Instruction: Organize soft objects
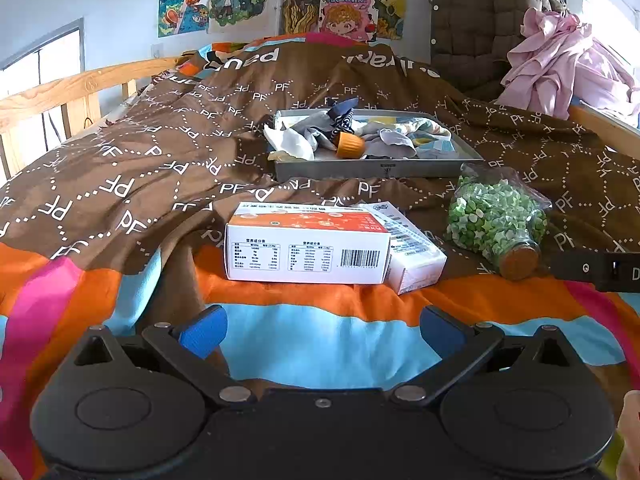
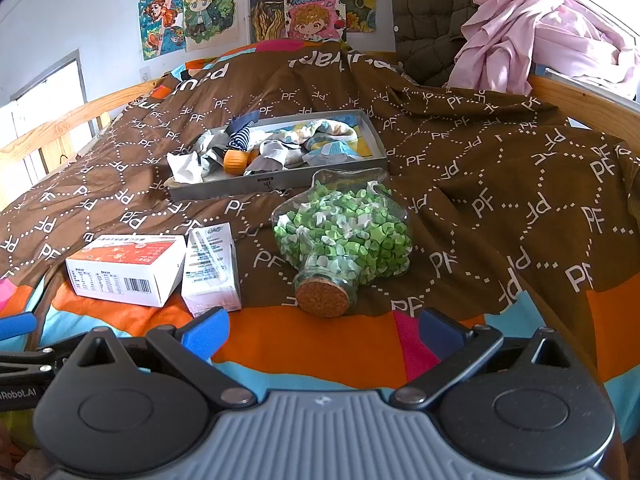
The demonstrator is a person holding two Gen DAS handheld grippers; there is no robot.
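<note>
Readable writing first. The brown bedspread [image 1: 168, 148] under your tools carries a repeated white "PF" print joined by dotted lines, with larger white lettering near the headboard, upside down and not fully legible. One wall poster [image 2: 316, 12] reads "MORNING". The orange-and-white carton [image 1: 308, 240] shows a barcode and two nutrition tables; its print is too small to read. The smaller white carton [image 1: 412, 252] lies touching its right end. "Robot.AI" is visible on the tool at the left edge of the right wrist view.

Your left gripper [image 1: 320, 332] has its blue pads spread wide, holding nothing, low over the striped hem of the cover. Your right gripper [image 2: 322, 330] stands likewise apart and empty.

The soft items, socks and cloths [image 2: 276, 148], lie heaped in the grey tray [image 1: 376, 168] mid-bed, with an orange ribbed cup [image 1: 350, 145] among them.

Between you and the tray: both cartons, and a corked glass jar [image 2: 344, 240] of green and white paper stars lying on its side. A pink garment [image 2: 532, 28] and a quilted olive coat [image 1: 476, 20] hang at the far right.
</note>
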